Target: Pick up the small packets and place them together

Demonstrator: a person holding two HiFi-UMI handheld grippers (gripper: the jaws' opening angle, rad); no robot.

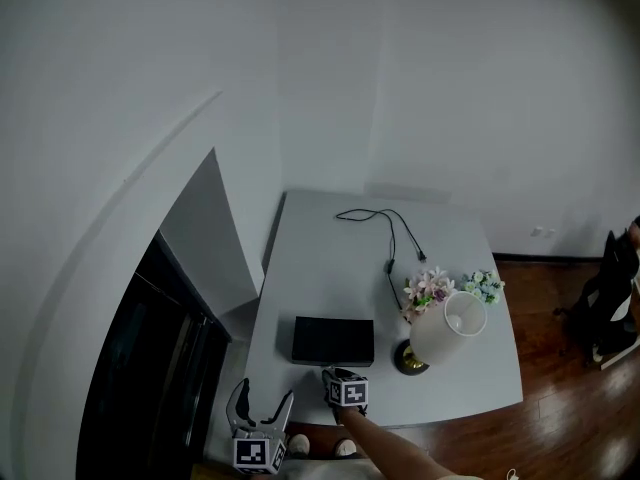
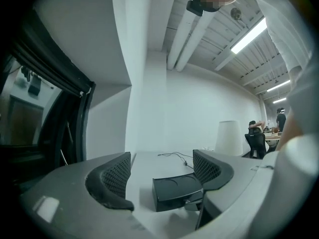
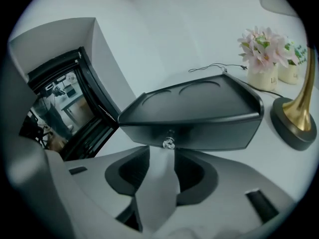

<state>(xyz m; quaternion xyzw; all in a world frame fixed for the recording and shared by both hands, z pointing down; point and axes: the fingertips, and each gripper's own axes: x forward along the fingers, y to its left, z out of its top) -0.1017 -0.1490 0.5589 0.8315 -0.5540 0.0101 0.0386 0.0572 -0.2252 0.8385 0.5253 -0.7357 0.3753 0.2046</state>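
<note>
Black and closed, the box (image 1: 333, 340) sits near the front edge of the pale grey worktop (image 1: 330, 258); no small packets show in any view, so they are probably inside it, behind the front panel with the small clear knob (image 3: 169, 143); the step in hand looks like getting that panel open. The right gripper (image 1: 337, 376) is at the box's front, jaws apart and empty, the knob just ahead of the gap between them; the next move calls for closing squarely on that tiny knob and pulling straight out, as the light box may slide. The left gripper (image 1: 263, 398) hangs off the worktop's near-left corner, jaws wide and holding nothing; it could brace the box. Further back stand a white-shaded lamp (image 1: 445, 333) on a brass base, two small pots of flowers (image 1: 430, 288) and a loose black cable (image 1: 385, 228); plain white walls, dark glazing (image 1: 140, 368) at the left, and a wooden floor (image 1: 560, 408) at the right.
</note>
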